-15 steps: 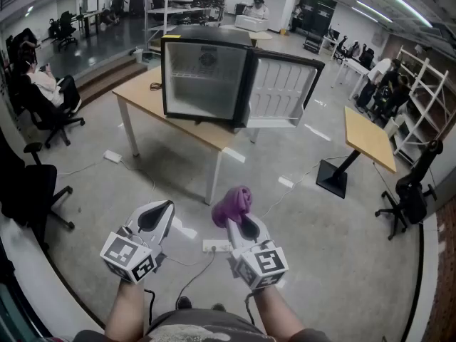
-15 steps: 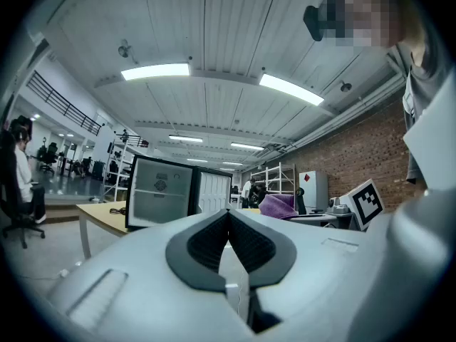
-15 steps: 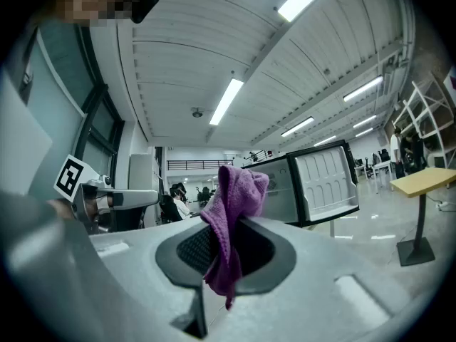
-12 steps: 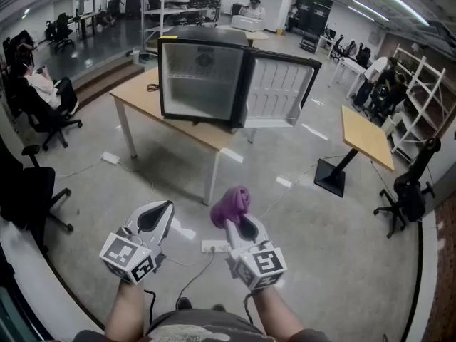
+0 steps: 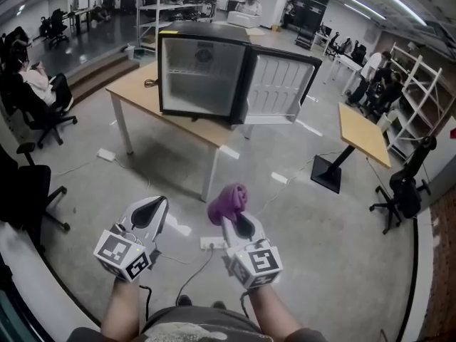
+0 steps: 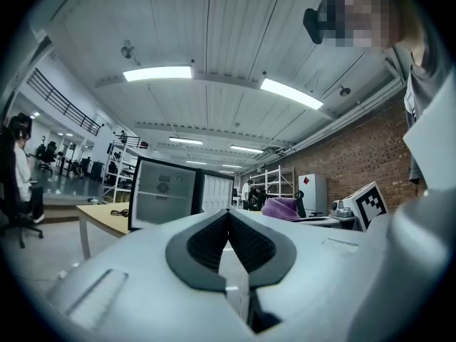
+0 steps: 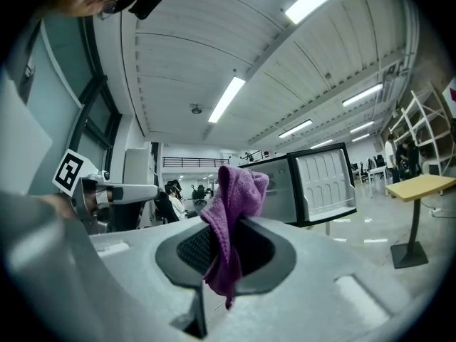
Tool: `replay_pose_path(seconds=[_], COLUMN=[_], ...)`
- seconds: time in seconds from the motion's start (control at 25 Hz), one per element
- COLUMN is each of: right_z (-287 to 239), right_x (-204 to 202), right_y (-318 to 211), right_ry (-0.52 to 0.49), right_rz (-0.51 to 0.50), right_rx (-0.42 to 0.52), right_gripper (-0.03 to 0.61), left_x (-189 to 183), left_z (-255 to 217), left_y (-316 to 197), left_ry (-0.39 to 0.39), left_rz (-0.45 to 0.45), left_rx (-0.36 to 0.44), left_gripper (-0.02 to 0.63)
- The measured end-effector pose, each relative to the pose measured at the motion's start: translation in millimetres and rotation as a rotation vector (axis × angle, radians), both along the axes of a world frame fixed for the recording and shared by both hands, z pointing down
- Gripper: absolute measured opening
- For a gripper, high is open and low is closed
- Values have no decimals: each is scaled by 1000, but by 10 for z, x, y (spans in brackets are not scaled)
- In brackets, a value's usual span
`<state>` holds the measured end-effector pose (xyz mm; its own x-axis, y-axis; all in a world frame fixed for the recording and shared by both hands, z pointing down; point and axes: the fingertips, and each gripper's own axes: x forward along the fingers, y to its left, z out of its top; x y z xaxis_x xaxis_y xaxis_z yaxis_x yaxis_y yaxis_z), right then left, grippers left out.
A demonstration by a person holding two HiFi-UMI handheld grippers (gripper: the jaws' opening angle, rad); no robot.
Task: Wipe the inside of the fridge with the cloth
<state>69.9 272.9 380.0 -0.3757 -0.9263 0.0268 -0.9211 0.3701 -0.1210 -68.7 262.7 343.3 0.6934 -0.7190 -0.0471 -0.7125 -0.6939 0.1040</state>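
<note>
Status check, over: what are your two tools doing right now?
Right tool shut on purple cloth. Left tool shut, empty. Fridge open on table, far ahead, not yet reached.

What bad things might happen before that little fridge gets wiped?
The purple cloth is pinched only by a fold in the right gripper, so it might slip out. A power strip and cables lie on the floor, easy to trip on. The fridge door hangs open and could get bumped.
</note>
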Motion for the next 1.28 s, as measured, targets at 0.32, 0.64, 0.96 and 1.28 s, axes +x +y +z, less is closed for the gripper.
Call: replay_pose_path(seconds=[0.32,0.64,0.96,1.28], right_z=[99,112,42,116], right_x=[-40,41,119,54], right_y=[-164,-605,-1478,-2011], right_ry=[-63,-27,-73,-74], right_rz=[55,83,-38,-68], right_rx=[61,38,48,29], right_gripper=[40,40,40,40], left_x=[-308,-355,-130,-161], left_z=[12,30,-78,-63], left_y=[-216,-734,-1427,-1847], left_ry=[3,-3,-34,-38], left_rz=[-4,-39,-77,-108], left_rx=[18,13,29,25], left_gripper=[18,18,18,18])
